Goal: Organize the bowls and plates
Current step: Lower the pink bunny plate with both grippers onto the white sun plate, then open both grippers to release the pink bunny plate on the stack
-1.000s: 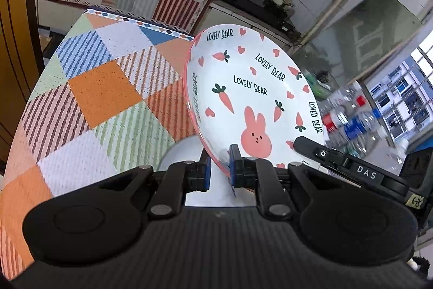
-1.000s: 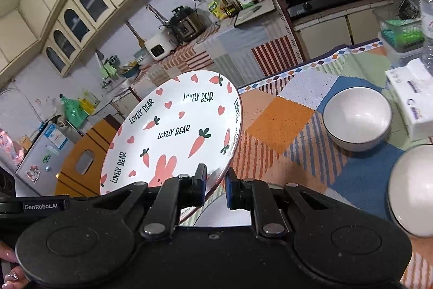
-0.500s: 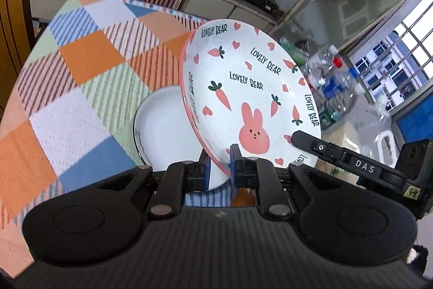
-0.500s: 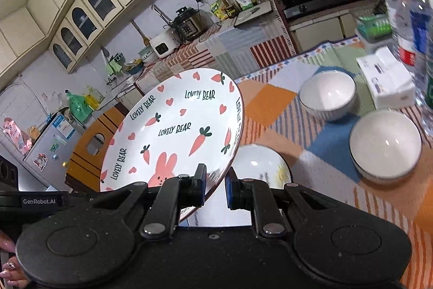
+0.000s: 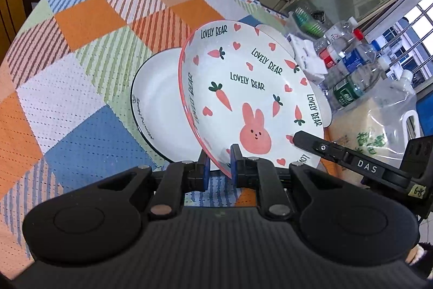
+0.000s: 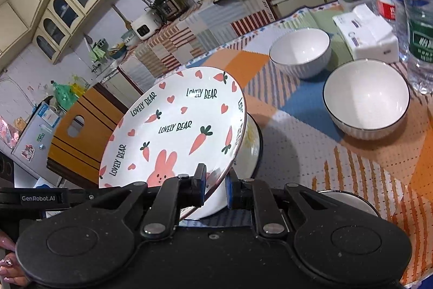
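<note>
A white plate with a pink bunny, carrots and "LOVELY BEAR" lettering [image 5: 251,88] [image 6: 178,126] hangs tilted just above the checked tablecloth. My left gripper [image 5: 219,167] is shut on its near rim. On the opposite rim my right gripper [image 6: 215,180] is shut too; one of its fingers [image 5: 311,144] shows in the left wrist view. Directly under the bunny plate lies a plain white plate with a dark rim [image 5: 157,94] [image 6: 251,148], partly hidden by it. Two white bowls [image 6: 300,50] [image 6: 365,99] stand on the cloth to the right.
Water bottles [image 6: 416,18] [image 5: 349,67], a white tissue pack [image 6: 370,37] and a clear bag of rice [image 5: 379,121] crowd the table's right side. A grey round object [image 6: 349,199] lies near my right gripper. A wooden chair [image 6: 81,137] stands past the left edge.
Both grippers have come down and forward with the bunny plate between them. The white dark-rimmed plate and the bowls have come into view beneath and beside it, and the cloth looks closer.
</note>
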`<state>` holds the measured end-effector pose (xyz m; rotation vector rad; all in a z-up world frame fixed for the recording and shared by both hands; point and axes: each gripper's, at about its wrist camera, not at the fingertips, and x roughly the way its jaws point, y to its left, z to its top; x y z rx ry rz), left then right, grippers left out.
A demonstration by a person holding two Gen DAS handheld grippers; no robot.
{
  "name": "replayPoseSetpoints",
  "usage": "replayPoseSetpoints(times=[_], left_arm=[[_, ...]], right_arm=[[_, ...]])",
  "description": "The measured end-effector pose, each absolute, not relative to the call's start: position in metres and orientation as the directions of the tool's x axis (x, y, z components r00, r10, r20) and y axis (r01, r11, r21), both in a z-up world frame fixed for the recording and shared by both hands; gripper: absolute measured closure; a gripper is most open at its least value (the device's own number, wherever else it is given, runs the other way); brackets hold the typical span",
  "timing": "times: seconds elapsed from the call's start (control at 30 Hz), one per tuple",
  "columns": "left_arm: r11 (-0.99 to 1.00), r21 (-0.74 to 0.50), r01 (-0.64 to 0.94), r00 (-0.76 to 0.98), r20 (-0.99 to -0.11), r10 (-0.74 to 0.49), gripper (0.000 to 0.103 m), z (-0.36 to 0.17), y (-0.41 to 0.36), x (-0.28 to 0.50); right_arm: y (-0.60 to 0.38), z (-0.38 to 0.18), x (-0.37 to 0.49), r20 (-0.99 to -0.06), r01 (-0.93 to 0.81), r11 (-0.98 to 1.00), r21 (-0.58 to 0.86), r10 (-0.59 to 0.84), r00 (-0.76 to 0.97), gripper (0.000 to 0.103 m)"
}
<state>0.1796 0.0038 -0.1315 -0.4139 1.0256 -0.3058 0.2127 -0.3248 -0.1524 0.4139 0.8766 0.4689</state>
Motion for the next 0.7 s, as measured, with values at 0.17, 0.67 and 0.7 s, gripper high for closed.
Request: replayPoseSetpoints(times=[0.17, 0.67, 0.7], left_arm=[[0.88, -0.473, 0.037, 0.462, -0.773, -0.435, 0.09, -0.149, 0.004, 0.19], [0.885, -0.465, -0.002, 0.411, -0.808, -0.423, 0.088, -0.182, 0.006, 0.218], [0.886, -0.464, -0.006, 0.407, -0.811, -0.422, 0.088, -0.183, 0.006, 0.219]], right_arm=[[-0.323, -0.167, 0.219, -0.65, -0.206, 0.828, 0.522, 0.542, 0.532, 0.085], [-0.307, -0.187, 0.248, -0.731, -0.192, 0.864, 0.466, 0.498, 0.466, 0.084], [-0.305, -0.187, 0.249, -0.738, -0.187, 0.868, 0.461, 0.492, 0.462, 0.084]])
